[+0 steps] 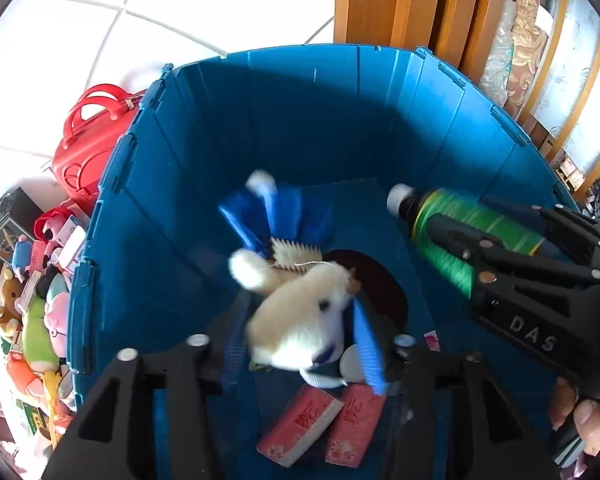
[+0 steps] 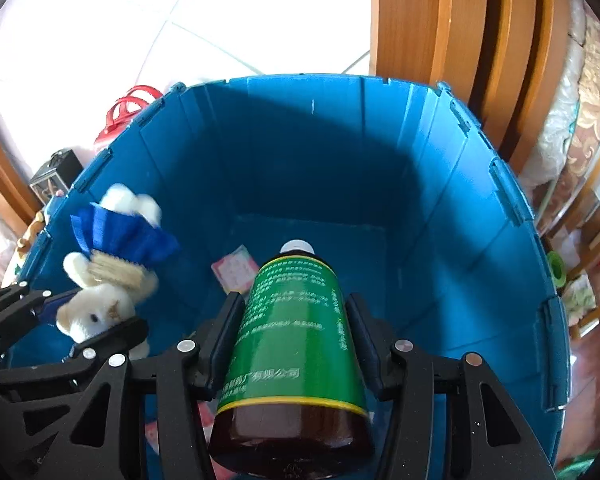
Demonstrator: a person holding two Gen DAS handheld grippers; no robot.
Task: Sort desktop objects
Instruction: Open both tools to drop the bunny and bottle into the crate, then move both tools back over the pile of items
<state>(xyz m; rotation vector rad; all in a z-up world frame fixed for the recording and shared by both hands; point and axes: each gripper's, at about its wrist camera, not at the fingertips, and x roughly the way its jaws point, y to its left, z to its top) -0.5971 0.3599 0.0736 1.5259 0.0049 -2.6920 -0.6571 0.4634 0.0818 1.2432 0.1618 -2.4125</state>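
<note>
The plush rabbit (image 1: 300, 320) drops free between my left claw's (image 1: 300, 354) parted jaws into the blue bin (image 1: 300, 120), while my right claw (image 2: 296, 336) clamps the green-labelled bottle (image 2: 296, 336) above it, awaiting release.

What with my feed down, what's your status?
Left gripper open, plush toy loose between fingers. Right gripper shut on bottle over blue bin. Nothing blocking.

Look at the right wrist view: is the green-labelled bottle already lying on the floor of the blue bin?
No. The bottle is clamped between the right gripper's jaws, above the blue bin.
</note>
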